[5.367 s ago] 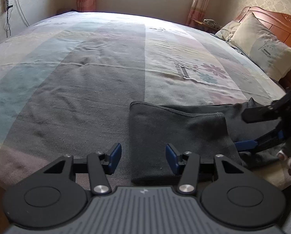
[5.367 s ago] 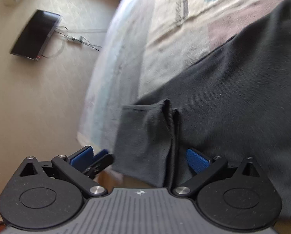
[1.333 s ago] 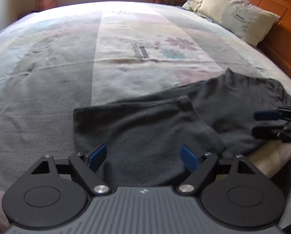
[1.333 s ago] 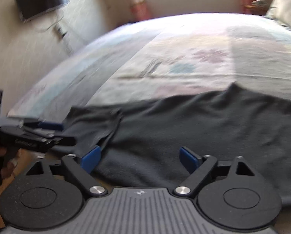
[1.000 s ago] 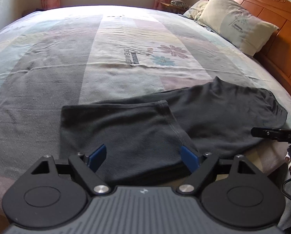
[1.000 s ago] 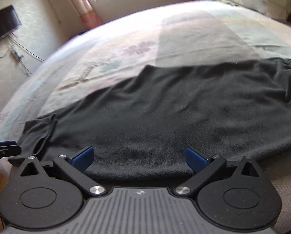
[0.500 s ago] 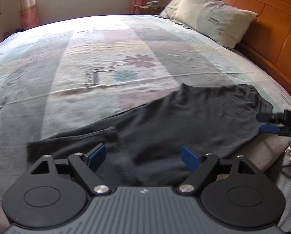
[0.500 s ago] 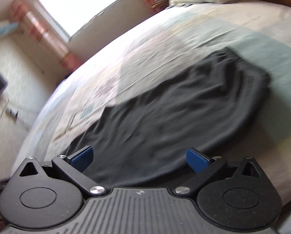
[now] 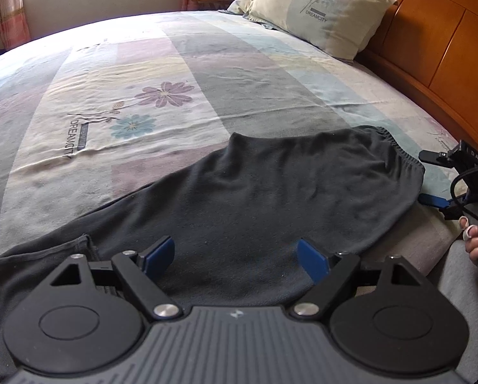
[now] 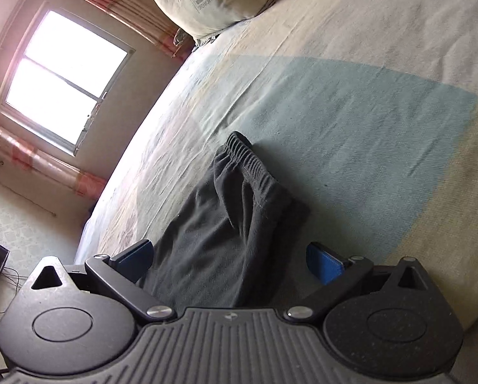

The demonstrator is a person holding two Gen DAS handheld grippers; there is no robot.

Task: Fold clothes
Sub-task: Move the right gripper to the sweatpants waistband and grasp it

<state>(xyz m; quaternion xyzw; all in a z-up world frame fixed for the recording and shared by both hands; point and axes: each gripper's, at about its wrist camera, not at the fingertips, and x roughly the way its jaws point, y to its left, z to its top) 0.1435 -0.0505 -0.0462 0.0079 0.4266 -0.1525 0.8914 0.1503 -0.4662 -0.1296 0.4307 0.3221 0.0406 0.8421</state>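
Left wrist view shows the dark trousers (image 9: 271, 198) stretched along the near edge of the bed (image 9: 207, 64), the doubled-over leg end toward the near left corner and the elastic waistband (image 9: 402, 156) at the right. The left gripper (image 9: 235, 256) hovers over the middle of the cloth, jaws spread wide and empty. At the right, the right gripper (image 10: 229, 259) faces the waistband end, jaws released, the cloth lying between them but, as far as the skewed view lets me judge, not pinched. The step in hand looks like setting up the next fold. The next move calls for each gripper to close on an edge of cloth.
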